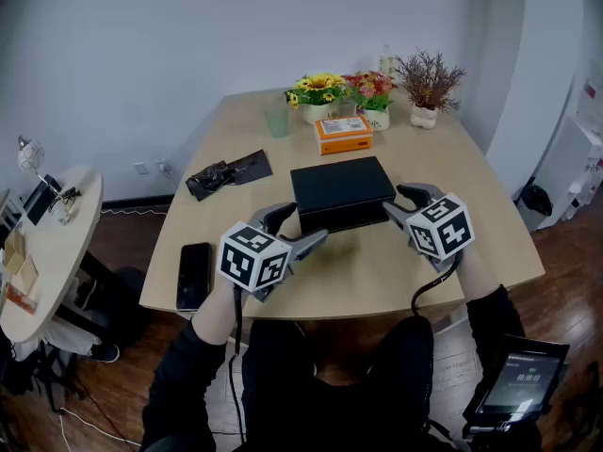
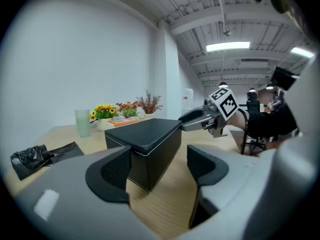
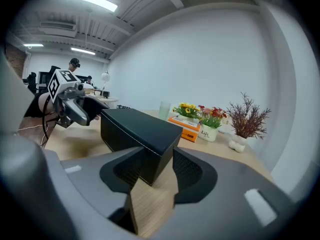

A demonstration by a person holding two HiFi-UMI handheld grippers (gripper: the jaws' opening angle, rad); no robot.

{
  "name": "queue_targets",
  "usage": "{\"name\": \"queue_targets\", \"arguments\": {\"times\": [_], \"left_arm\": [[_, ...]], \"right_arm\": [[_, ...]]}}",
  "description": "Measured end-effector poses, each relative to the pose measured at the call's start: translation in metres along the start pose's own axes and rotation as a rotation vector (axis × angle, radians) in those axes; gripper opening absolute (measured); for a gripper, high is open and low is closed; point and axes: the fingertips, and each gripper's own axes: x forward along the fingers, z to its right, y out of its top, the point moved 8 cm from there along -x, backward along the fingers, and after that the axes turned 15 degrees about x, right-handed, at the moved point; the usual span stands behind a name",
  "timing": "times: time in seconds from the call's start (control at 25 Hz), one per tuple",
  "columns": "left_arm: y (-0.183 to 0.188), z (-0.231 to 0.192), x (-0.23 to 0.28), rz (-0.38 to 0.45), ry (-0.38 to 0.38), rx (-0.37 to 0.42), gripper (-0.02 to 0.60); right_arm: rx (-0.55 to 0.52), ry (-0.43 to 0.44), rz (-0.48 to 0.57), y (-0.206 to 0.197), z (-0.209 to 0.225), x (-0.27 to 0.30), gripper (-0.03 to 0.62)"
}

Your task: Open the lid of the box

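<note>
A black box (image 1: 341, 191) with its lid down sits in the middle of the wooden table (image 1: 377, 271). My left gripper (image 1: 296, 230) is open at the box's near left corner. In the left gripper view that corner of the box (image 2: 145, 136) stands between the spread jaws of the left gripper (image 2: 157, 170). My right gripper (image 1: 406, 203) is open at the near right corner. In the right gripper view the box (image 3: 135, 129) reaches in between the pads of the right gripper (image 3: 155, 171), very close to them. Each gripper shows in the other's view, the right gripper (image 2: 200, 119) and the left gripper (image 3: 70, 104).
Behind the box lie an orange carton (image 1: 344, 133), flower pots (image 1: 320, 97), a green cup (image 1: 276, 121) and a vase of dry twigs (image 1: 426, 88). A black bag (image 1: 226, 172) and a phone (image 1: 194, 273) lie to the left. A round side table (image 1: 38, 252) stands further left.
</note>
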Motion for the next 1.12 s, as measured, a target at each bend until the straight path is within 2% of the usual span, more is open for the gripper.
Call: {"name": "queue_targets", "arguments": {"times": [0.08,0.36,0.44,0.52,0.6,0.68,0.76,0.8,0.84,0.96,1.04,1.12], "left_arm": [[0.003,0.014,-0.001,0.001,-0.029,0.012,0.336],[0.018,0.059,0.002,0.012,-0.142,0.064,0.336],[0.022,0.071,0.004,0.026,-0.194,0.075,0.336],[0.03,0.076,0.003,0.053,-0.218,0.084,0.334],[0.04,0.069,-0.008,0.101,-0.185,0.087,0.334],[0.043,0.046,-0.024,0.139,-0.089,0.079,0.333],[0.036,0.013,-0.027,0.116,-0.008,0.068,0.333],[0.03,-0.003,-0.023,0.08,-0.004,0.071,0.333],[0.023,-0.015,-0.016,0.034,-0.03,0.083,0.333],[0.007,-0.033,0.006,-0.091,-0.184,0.125,0.333],[0.003,-0.037,0.015,-0.106,-0.27,0.146,0.333],[0.005,-0.035,0.018,-0.068,-0.326,0.177,0.333]], "right_arm": [[0.003,-0.012,0.005,-0.003,0.005,0.0,0.141],[0.046,-0.049,-0.013,0.0,0.03,0.007,0.127],[0.056,-0.057,-0.017,0.001,0.031,0.013,0.058],[0.063,-0.075,-0.004,0.003,0.032,0.014,0.065],[0.09,-0.073,0.044,0.005,0.033,0.007,0.078],[0.147,-0.043,0.105,0.008,0.031,-0.004,0.084],[0.217,0.007,0.14,0.013,0.029,-0.011,0.1],[0.247,0.029,0.144,0.016,0.028,-0.012,0.128],[0.268,0.041,0.141,0.018,0.029,-0.01,0.161],[0.324,0.052,0.097,0.024,0.039,0.008,0.25],[0.409,0.111,0.048,0.024,0.045,0.023,0.286],[0.484,0.19,0.017,0.022,0.047,0.03,0.258]]}}
